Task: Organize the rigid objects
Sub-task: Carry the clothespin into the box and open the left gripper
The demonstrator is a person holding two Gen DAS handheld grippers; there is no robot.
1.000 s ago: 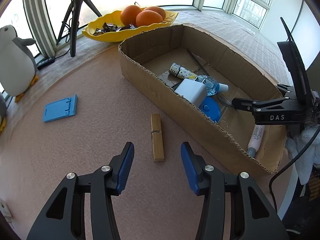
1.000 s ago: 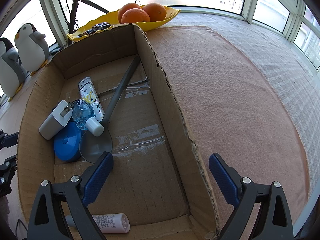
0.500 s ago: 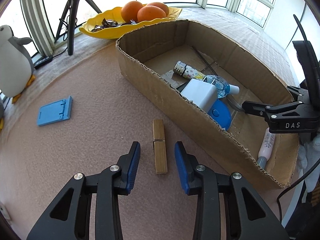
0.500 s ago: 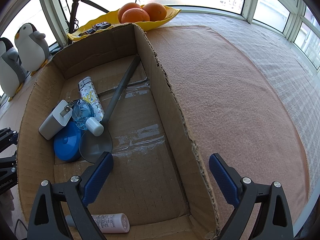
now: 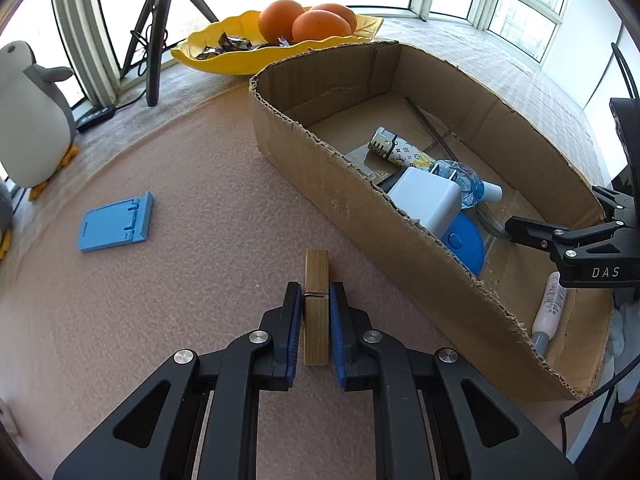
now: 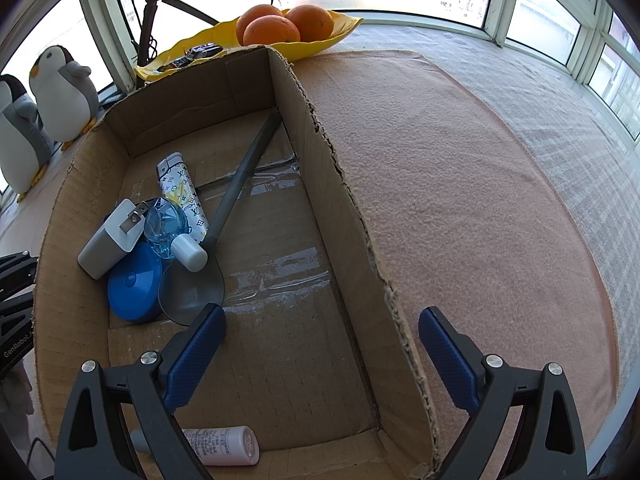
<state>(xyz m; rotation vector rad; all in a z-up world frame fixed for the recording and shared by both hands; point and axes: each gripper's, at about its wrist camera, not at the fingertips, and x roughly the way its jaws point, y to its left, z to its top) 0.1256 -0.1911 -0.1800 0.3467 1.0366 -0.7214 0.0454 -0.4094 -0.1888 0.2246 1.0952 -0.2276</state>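
My left claw (image 5: 316, 300) pinches the wooden clothespin (image 5: 317, 304) lying flat on the worktop (image 5: 180, 184), the cardboard box (image 5: 360, 216) just to its right. My right claw (image 6: 322, 334) hangs spread wide, straddling the box's right wall.

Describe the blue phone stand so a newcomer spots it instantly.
Start at the cardboard box on the pink mat. Left of it, toward the plush penguin, the blue phone stand lies flat. Unlike the wooden clothespin nearby, it is free of the left gripper.
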